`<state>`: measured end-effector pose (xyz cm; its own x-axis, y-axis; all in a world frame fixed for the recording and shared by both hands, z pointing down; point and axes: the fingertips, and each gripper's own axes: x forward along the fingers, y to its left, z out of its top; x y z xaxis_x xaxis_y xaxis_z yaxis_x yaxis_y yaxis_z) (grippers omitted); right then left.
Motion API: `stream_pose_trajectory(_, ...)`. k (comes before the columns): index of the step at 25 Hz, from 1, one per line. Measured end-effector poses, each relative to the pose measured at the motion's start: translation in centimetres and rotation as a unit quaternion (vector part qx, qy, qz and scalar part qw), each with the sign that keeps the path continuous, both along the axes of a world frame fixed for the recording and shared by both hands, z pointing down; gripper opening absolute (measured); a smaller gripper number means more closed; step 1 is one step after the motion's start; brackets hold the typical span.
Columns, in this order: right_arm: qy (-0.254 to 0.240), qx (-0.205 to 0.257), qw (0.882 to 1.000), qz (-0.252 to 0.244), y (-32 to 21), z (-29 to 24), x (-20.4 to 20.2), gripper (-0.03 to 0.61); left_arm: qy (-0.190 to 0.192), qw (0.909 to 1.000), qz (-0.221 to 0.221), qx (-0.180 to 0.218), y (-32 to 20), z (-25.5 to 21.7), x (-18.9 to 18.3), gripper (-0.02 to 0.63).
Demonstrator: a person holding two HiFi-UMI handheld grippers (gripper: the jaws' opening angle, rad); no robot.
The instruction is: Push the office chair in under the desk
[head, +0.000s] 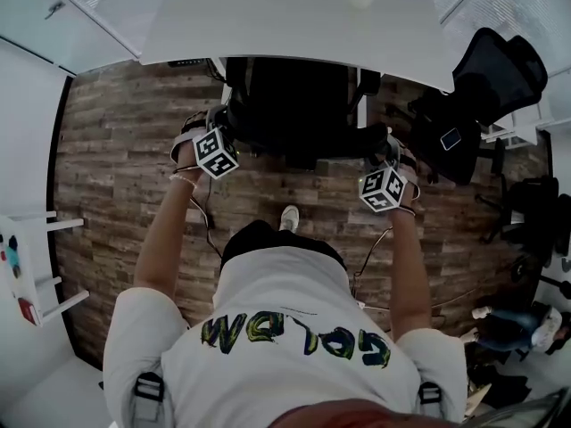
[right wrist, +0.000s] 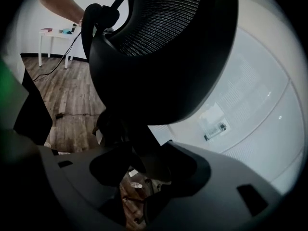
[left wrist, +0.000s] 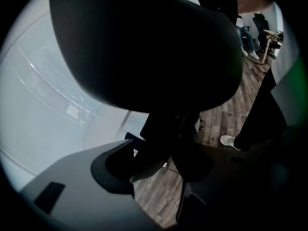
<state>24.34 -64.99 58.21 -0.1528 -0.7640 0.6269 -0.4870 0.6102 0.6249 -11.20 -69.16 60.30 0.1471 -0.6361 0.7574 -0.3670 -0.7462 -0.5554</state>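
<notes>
Head view first. The only writing was chunky yellow-green and navy lettering [head: 294, 335] across the back of the person's white shirt [head: 268, 283]. It was upside down to the camera and I couldn't read it for sure. The black office chair [head: 299, 105] sat at 12 o'clock, its front tucked under the smooth white desk [head: 294, 16] and its back out over the wood-plank floor [head: 116, 150]. The left gripper [head: 223, 127] at 11 and the right gripper [head: 385, 150] at 1 were on the chair's top corners. A second mesh chair [head: 486, 87] stood at 2.

Left gripper view: the jaws stood wide, clamped on the dark bracket [left wrist: 163, 129] under the rounded headrest [left wrist: 144, 47].

Right gripper view: same deal, wide notched jaws pinching that bracket. The headrest was fine woven mesh here. A label [right wrist: 214, 124] on the pale wall [right wrist: 260, 81] at 4 was too small to read.
</notes>
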Motion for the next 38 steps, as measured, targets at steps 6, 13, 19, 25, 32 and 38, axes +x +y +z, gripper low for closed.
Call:
stream_pose_trajectory(6,0.005,-0.001,1.000,-0.002,-4.0,0.0,0.2,0.229,0.002,1.0000,-0.001,0.001,-4.0,-0.1,0.2,0.252)
stream_pose_trajectory(13,0.008,-0.003,1.000,-0.003,-7.8,0.1,0.5,0.227,0.009,0.9999,0.006,0.008,-7.9,-0.1,0.7,0.252)
stream_pose_trajectory(19,0.015,-0.002,1.000,0.001,-10.3,0.0,0.5,0.229,0.005,0.9999,0.007,0.008,-10.3,-0.1,0.8,0.252)
stream_pose_trajectory(25,0.022,0.000,1.000,0.007,-12.6,-0.1,0.8,0.229,-0.001,0.9999,0.008,0.011,-12.7,-0.2,1.0,0.252)
stream_pose_trajectory(32,0.028,0.001,1.000,0.008,-14.8,-0.1,1.2,0.229,-0.007,0.9999,0.005,0.013,-14.8,-0.2,1.3,0.250)
stream_pose_trajectory(38,0.034,0.004,0.999,0.011,-16.3,0.0,1.3,0.229,-0.019,0.9997,-0.001,0.016,-16.1,-0.2,1.4,0.247)
